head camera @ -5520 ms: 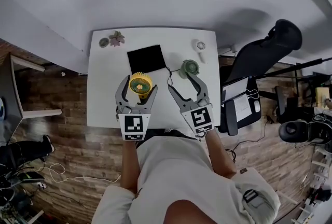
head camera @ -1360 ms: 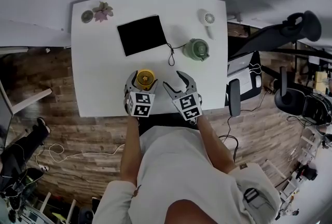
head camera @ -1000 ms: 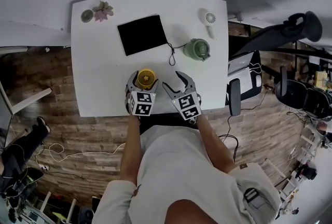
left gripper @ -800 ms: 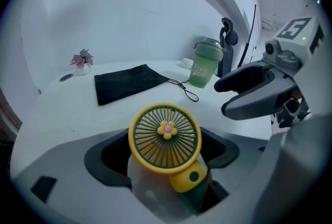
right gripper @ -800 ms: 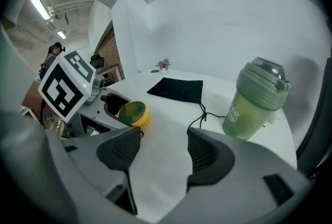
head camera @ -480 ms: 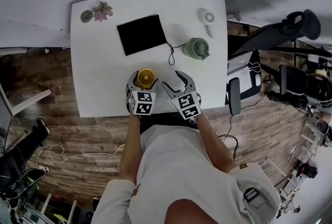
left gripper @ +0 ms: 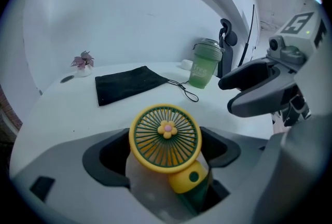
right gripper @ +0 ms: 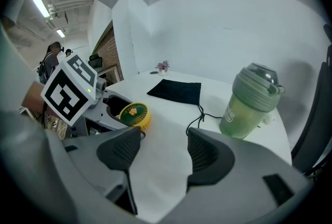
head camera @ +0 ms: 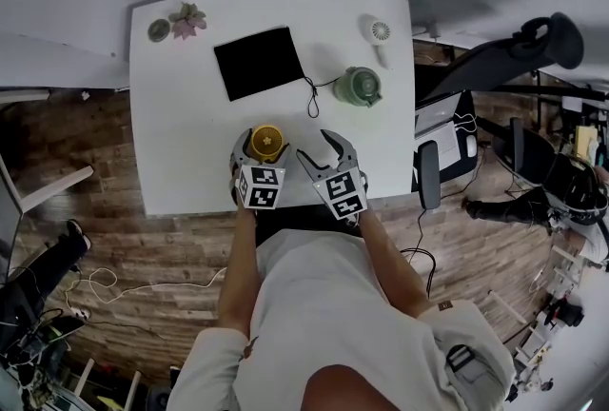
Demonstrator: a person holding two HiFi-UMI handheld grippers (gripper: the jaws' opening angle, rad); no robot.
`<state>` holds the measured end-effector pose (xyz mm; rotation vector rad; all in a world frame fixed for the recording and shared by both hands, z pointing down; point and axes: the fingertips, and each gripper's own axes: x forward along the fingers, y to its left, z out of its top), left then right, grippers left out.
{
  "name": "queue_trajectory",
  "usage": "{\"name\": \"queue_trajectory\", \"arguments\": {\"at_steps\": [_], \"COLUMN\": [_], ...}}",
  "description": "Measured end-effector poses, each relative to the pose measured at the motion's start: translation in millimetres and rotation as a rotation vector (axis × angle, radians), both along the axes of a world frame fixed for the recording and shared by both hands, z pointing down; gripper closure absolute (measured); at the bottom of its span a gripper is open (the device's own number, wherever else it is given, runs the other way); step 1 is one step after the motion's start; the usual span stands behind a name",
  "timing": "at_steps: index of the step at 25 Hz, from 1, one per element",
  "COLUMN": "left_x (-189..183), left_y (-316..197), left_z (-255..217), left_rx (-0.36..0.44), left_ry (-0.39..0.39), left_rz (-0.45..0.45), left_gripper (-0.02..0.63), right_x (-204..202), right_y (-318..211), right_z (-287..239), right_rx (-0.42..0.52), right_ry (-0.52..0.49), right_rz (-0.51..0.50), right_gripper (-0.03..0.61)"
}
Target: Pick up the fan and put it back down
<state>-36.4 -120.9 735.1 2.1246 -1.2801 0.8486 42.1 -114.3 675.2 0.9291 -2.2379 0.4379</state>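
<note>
A small yellow fan (head camera: 266,140) with a green grille and a flower hub sits between the jaws of my left gripper (head camera: 264,146), near the front edge of the white table (head camera: 181,133). In the left gripper view the fan (left gripper: 165,137) faces the camera with its handle running down between the fingers (left gripper: 109,158); the jaws press its sides. The right gripper view shows the fan (right gripper: 134,113) face up, just above the tabletop. My right gripper (head camera: 318,145) stands open and empty beside it on the right, its jaws (right gripper: 161,150) apart over bare table.
A black pouch (head camera: 259,63) with a cord lies at mid table, and a green lidded bottle (head camera: 359,87) stands to its right. A white handheld fan (head camera: 378,31) and a small potted plant (head camera: 187,20) sit at the back. An office chair (head camera: 495,67) is off the right edge.
Since 5.5 s ago both grippers, with the fan in the left one, have come back toward the table's front edge. Over the last second almost nothing has moved.
</note>
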Motion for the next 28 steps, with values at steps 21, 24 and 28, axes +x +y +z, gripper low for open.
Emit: {"name": "queue_trajectory", "arguments": {"at_steps": [21,24,28], "left_x": [-24.4,-28.1,-32.2], "left_y": [-24.9,-30.4,-35.5], "left_z": [-137.1,-165.5,-204.1], "left_rx": [0.333,0.395,0.478], "left_ry": [0.039,0.044,0.049], "left_rz": [-0.096,-0.106,-0.114], "left_gripper": [0.253,0.261,0.273], "right_x": [-5.7,-8.1,-9.6], "right_y": [-30.1,-36.9,-43.5], "right_z": [-86.8,-114.7,-151.7], "right_rx": [0.228,0.281,0.353], "right_ry": [-0.093,-0.126,-0.172], "right_rz": [0.015,0.011,0.005], "right_gripper": [0.296,0.298,0.299]}}
